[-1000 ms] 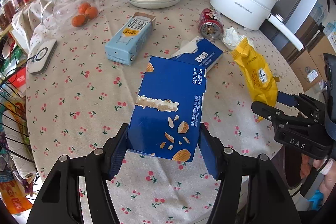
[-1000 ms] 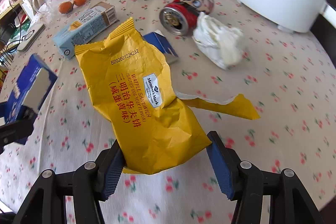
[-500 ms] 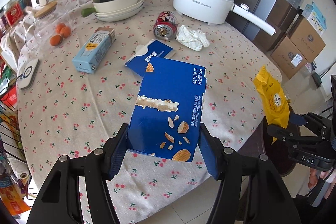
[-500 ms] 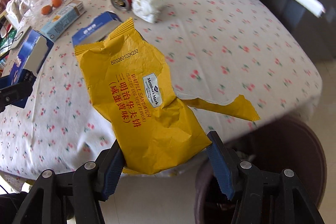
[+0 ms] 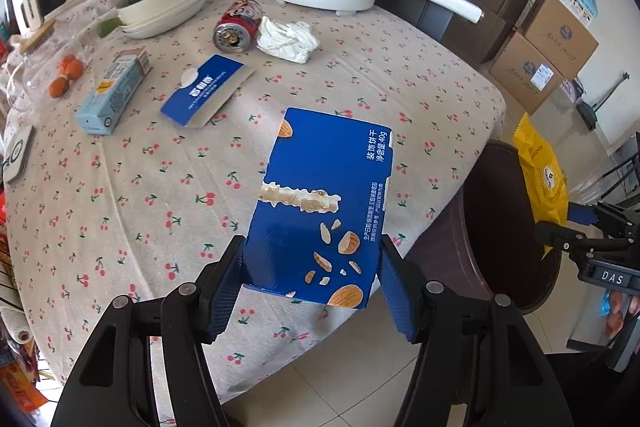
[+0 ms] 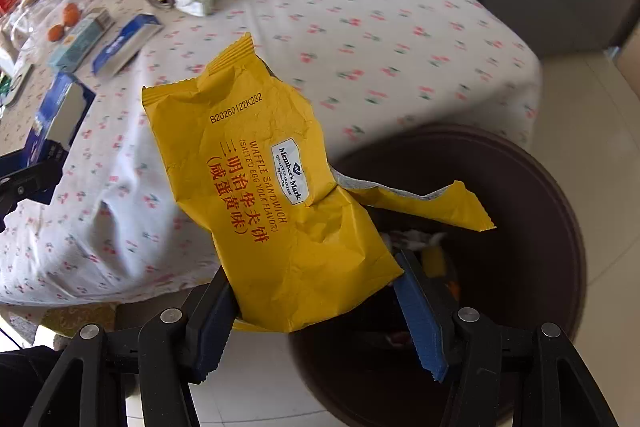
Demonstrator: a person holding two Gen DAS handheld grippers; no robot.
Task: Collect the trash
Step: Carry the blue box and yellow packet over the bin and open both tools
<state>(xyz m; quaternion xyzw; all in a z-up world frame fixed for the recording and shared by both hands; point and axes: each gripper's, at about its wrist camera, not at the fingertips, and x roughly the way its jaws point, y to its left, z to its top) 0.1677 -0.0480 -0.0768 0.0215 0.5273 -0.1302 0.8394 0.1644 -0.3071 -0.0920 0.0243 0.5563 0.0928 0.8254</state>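
Two grippers are each carrying a piece of trash. Through the left wrist camera, the left gripper (image 5: 312,287) is clamping a blue biscuit box (image 5: 324,203) between its pads, holding it above the edge of the cherry-print tablecloth (image 5: 160,187). Behind it, a red can (image 5: 238,29), a crumpled tissue (image 5: 288,39), a flat blue carton (image 5: 208,89) and a light blue milk carton (image 5: 114,93) are lying on the cloth. At far right the right gripper (image 5: 560,219) is showing beside the dark bin (image 5: 480,227).

Through the right wrist camera, the right gripper (image 6: 320,311) is pinching a yellow wrapper (image 6: 276,207) by its lower end, over the near rim of the dark bin (image 6: 540,247), which is standing on the floor beside the table.
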